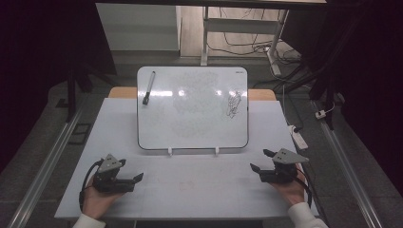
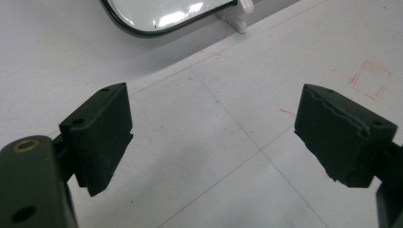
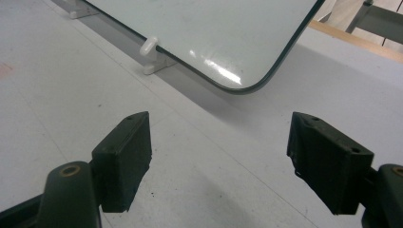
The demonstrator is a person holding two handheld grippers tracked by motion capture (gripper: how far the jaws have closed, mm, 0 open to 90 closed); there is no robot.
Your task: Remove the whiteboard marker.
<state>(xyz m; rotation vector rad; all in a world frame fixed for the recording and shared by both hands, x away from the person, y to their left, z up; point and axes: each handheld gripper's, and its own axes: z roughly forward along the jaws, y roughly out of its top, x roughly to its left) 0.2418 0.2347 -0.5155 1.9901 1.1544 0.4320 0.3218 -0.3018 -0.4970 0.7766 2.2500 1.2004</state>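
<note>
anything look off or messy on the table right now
Little stands out. The white rectangular whiteboard carries a black scribble near its right edge and faint leftover smudges mid-board. A black marker pen lies slanted on its upper left corner. Faint red marks stain the white tabletop.

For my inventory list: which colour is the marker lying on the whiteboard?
Black; the marker shows best in the high view.

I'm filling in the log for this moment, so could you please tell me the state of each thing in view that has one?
Left gripper: open, jaws wide apart, holding nothing.
Right gripper: open, jaws wide apart, holding nothing.
Whiteboard: propped up on two white clips, black scribble at its right side, faint erased marks mid-board.
Marker: capped, resting on the board's upper left.
</note>
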